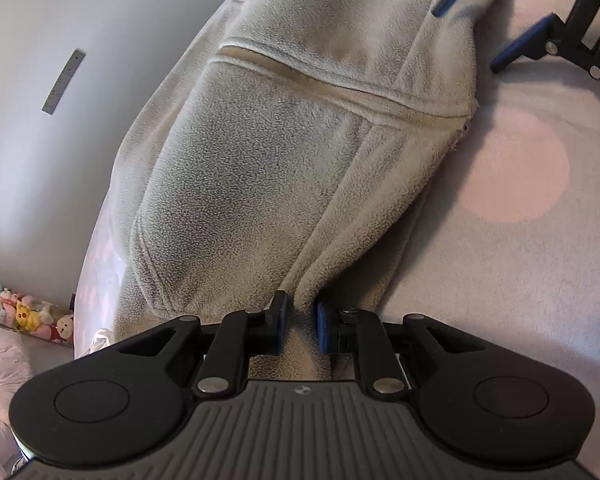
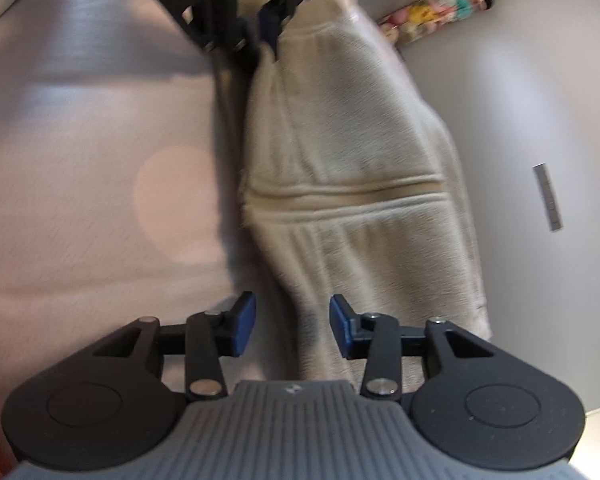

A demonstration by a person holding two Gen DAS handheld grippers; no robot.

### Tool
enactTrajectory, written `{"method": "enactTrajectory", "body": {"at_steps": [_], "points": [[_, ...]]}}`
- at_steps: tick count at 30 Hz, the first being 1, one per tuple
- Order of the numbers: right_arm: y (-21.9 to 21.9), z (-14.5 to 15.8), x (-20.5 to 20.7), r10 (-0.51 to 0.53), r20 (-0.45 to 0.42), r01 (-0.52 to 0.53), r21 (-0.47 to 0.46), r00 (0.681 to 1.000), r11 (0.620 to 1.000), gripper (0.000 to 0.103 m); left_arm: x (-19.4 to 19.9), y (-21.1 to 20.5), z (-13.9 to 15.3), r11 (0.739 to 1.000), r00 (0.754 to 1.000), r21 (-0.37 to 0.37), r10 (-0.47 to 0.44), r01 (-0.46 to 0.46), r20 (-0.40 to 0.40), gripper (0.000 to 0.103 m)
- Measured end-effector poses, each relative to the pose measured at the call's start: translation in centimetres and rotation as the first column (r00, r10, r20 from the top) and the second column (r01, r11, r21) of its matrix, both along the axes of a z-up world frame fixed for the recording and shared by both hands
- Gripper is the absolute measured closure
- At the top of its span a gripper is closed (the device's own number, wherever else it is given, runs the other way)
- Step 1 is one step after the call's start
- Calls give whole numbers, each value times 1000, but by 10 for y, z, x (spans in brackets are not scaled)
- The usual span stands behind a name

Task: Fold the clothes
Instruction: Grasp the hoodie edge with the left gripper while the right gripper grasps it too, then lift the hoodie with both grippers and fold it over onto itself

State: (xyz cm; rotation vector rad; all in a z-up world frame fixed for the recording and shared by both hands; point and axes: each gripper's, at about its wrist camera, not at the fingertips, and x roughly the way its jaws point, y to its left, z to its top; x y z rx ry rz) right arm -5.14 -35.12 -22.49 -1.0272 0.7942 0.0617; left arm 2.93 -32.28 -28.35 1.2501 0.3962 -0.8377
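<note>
**Fleece pinched at one end, free at the other**

While the left gripper (image 1: 302, 326) has its jaws nearly closed on a fold of the cream fleece (image 1: 300, 128), the right gripper (image 2: 292, 330) sits with jaws wide apart, fabric lying between the pads but not squeezed. Fleece stretches between the two, over a pale pink sheet (image 2: 80, 160). Beside it, grey floor (image 2: 520, 100) and a tube of toys (image 2: 440, 4).

Left hand-held gripper (image 1: 302, 322) pinches cream fleece (image 1: 284, 152) edge; right hand-held gripper (image 1: 496, 16) w/ pads apart at far end.
</note>
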Motion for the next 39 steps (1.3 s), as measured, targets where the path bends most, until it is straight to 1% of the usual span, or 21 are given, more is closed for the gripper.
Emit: {"method": "enactTrajectory", "body": {"at_steps": [3,6,8,10,11,12,13,15,17,18,20,25,27,29,30,31,32,34,36,38,39], "points": [[5,-4,0,-2,-17,2,-27,1000,1000,58,2,1,-1,1000,1000,-6,5,-5,-12,89],[6,-13,6,-7,-2,7,-89,1000,996,58,5,0,-1,1000,1000,-6,1,-1,-10,89],[4,-17,10,-22,18,24,-126,1000,992,63,6,-1,-2,1000,1000,-1,-7,7,2,89],[2,-18,14,-43,32,47,-139,999,989,84,1,-1,-3,999,999,7,-32,32,34,87],[2,-16,14,-45,46,51,-136,998,989,85,-3,0,-4,999,997,11,-52,52,56,84],[2,-12,12,-47,69,55,-126,997,990,89,-7,0,-4,997,994,16,-72,71,78,74],[2,-8,10,-49,93,60,-116,994,991,89,-14,2,-3,994,987,10,-113,112,111,54],[0,5,7,-69,154,80,-66,986,995,89,-34,8,-1,977,962,-6,-208,213,178,36],[-1,17,4,-85,218,94,-35,972,995,89,-51,13,-5,956,932,14,-288,292,219,36],[-1,22,2,-90,247,99,-23,965,995,89,-53,13,-10,953,927,45,-302,299,222,35],[-3,28,-1,-101,284,106,-3,953,994,89,-56,12,-21,944,917,109,-328,311,227,35],[-5,36,-6,-125,324,121,32,938,992,89,-46,9,-22,967,942,116,-249,228,225,35],[-5,37,-7,-125,319,120,35,940,992,89,-42,8,-23,974,950,119,-217,194,224,36],[-4,37,-9,-122,312,118,33,942,992,89,-38,7,-23,980,957,121,-184,160,224,50],[-4,37,-8,-119,307,115,32,944,993,89,-36,6,-23,982,960,123,-168,143,224,64],[-3,38,-7,-115,303,111,31,946,993,89,-34,6,-23,984,963,124,-152,126,223,71],[-3,38,-8,-112,298,108,30,948,994,89,-32,5,-24,986,965,125,-135,109,223,73],[-1,38,-10,-108,282,104,28,953,994,89,-29,7,-17,992,974,88,-106,89,200,81],[0,34,-10,-87,254,84,21,963,996,87,-26,9,-10,996,981,50,-77,69,176,84],[2,31,-11,-65,226,64,13,972,998,81,-23,11,-4,999,987,13,-49,47,150,86],[5,27,-12,-39,212,42,-6,976,999,71,-21,12,0,999,990,-5,-35,36,137,87]]}}
